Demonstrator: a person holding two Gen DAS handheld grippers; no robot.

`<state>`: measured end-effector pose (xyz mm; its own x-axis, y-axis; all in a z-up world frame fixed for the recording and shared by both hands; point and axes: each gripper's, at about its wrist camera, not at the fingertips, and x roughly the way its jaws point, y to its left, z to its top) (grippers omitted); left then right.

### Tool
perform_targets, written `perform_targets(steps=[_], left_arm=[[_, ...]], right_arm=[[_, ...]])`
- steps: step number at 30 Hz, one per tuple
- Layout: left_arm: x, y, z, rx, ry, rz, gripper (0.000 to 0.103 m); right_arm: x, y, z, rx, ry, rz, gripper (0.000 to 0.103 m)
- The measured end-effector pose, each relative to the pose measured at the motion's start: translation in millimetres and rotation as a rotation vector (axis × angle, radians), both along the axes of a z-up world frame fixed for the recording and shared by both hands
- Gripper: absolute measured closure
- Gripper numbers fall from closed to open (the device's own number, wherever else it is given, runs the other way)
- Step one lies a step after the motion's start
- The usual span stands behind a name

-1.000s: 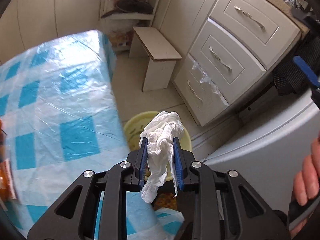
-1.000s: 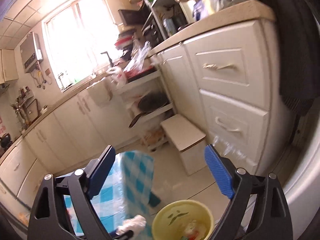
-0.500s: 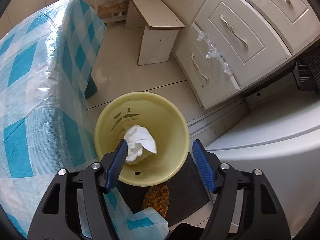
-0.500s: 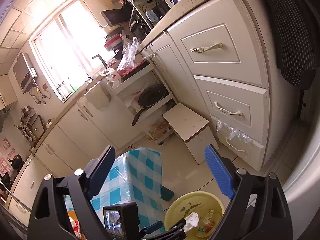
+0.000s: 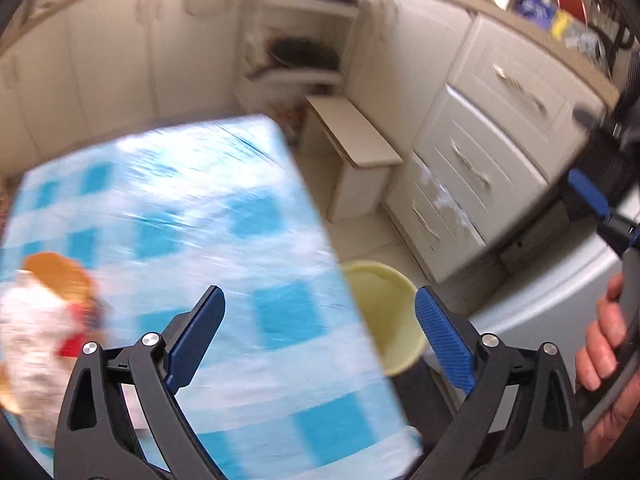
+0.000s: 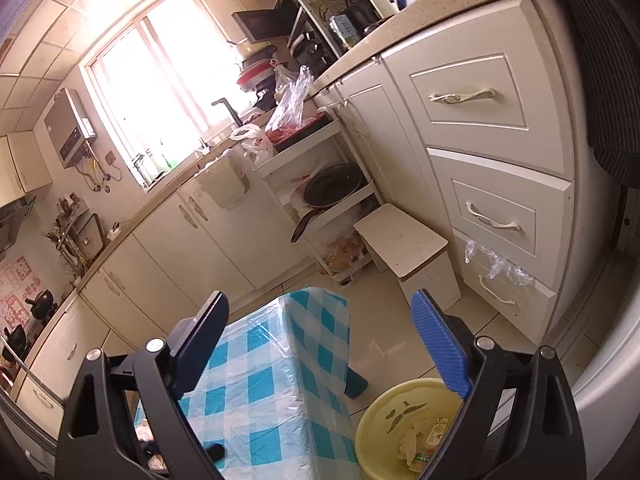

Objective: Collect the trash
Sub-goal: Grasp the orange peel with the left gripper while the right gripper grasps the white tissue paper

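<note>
My left gripper [image 5: 318, 334] is open and empty, above the blue-checked table [image 5: 192, 216] near its right edge. The yellow trash bin [image 5: 384, 312] stands on the floor beside that edge. Blurred trash, an orange and white wrapper pile [image 5: 44, 308], lies at the table's left. My right gripper [image 6: 320, 344] is open and empty, held high over the table end [image 6: 272, 384]. In the right wrist view the bin [image 6: 400, 428] holds white tissue and wrappers [image 6: 420, 440]. The right gripper's blue pad also shows in the left wrist view [image 5: 588, 194].
A small white stool [image 6: 408, 248] stands on the floor beyond the table. White drawers [image 6: 496, 216] line the right side, with plastic film on the lowest [image 6: 496, 264]. A shelf rack with a pan [image 6: 328, 188] stands in the corner. A white appliance [image 5: 540, 320] is at right.
My left gripper opened and dropped the white tissue into the yellow bin, then swung up and left, back over the table. The right gripper stayed open and nearly still.
</note>
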<state>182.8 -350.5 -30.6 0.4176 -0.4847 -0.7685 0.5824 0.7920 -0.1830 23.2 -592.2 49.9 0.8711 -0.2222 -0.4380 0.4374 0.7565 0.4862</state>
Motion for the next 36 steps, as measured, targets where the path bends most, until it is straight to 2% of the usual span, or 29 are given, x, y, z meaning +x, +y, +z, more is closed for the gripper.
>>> perform_targets(steps=[5,7,10,13,15,18,20,25,28,32,36], left_arm=[[23,112,40,-0.035,-0.161,0.211,0.008],[33,153,45,-0.059,-0.175,0.305,0.008],[52,204,45,-0.086,-0.132,0.406,0.008],[66,238,37,-0.039,-0.108,0.478,0.008],[78,263,27,-0.026,-0.029,0.517,0.008],[89,303,8,-0.097,0.106,0.591,0.008],[88,320,8,-0.103,0.111,0.623,0.008],[75,343,10,-0.056,0.053,0.656,0.008],[76,356,2,-0.042,0.085,0.67,0.008],[78,368,-17,0.011,0.118,0.687,0.008],[79,379,-38,0.041,0.19,0.692,0.008]], right_arm=[[25,36,1,-0.043,0.037,0.074,0.012],[38,51,-1,-0.047,0.056,0.109,0.012],[55,77,-2,-0.066,0.075,0.172,0.012],[71,108,-3,-0.104,0.095,0.243,0.011],[83,129,-5,-0.121,0.111,0.309,0.01],[101,166,-16,-0.147,0.159,0.446,0.009],[114,193,-25,-0.164,0.193,0.553,0.009],[133,271,-49,-0.229,0.267,0.831,0.009],[140,311,-62,-0.235,0.287,0.962,0.009],[143,353,-78,-0.278,0.321,1.068,0.009],[146,380,-97,-0.331,0.379,1.101,0.009]])
